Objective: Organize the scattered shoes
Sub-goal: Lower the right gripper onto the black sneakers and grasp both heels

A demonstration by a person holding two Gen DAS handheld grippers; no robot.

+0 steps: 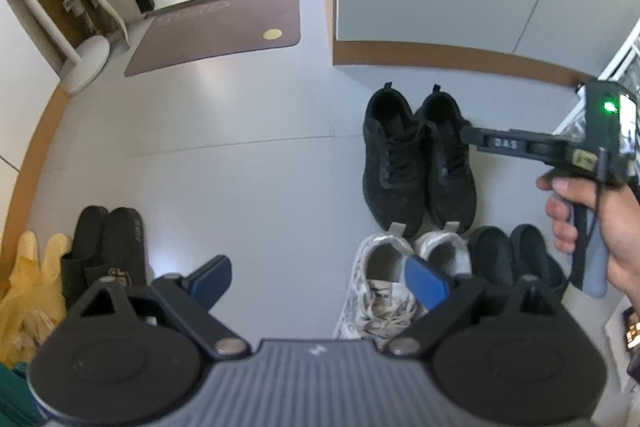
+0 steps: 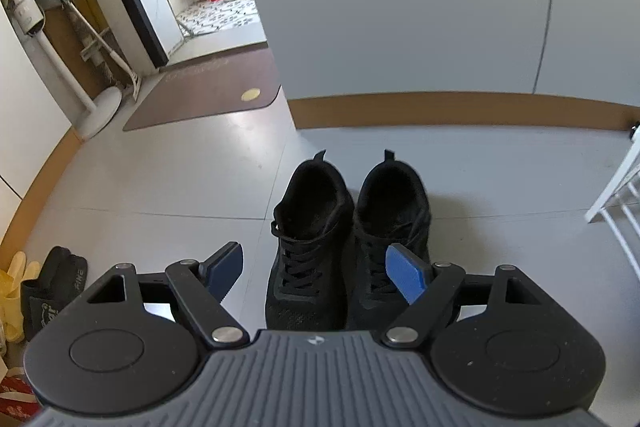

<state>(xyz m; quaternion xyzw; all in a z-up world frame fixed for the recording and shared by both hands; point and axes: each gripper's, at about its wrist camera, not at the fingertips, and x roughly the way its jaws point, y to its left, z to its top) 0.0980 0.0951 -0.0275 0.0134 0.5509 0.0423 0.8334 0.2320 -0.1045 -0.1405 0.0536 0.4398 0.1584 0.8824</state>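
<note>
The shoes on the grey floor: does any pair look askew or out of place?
Mostly tidy. The black lace-up sneakers stand side by side. Only the black slide sandals sit apart, far left by the yellow rubber gloves, away from the white sneakers.

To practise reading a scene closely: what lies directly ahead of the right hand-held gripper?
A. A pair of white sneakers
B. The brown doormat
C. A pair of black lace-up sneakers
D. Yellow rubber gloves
C: the right wrist view shows the open right hand-held gripper over the black lace-up sneakers.

black sneakers [image 2: 348,239]: paired upright by wall | white sneakers [image 1: 400,279], black slippers [image 1: 104,247]: floor
</note>
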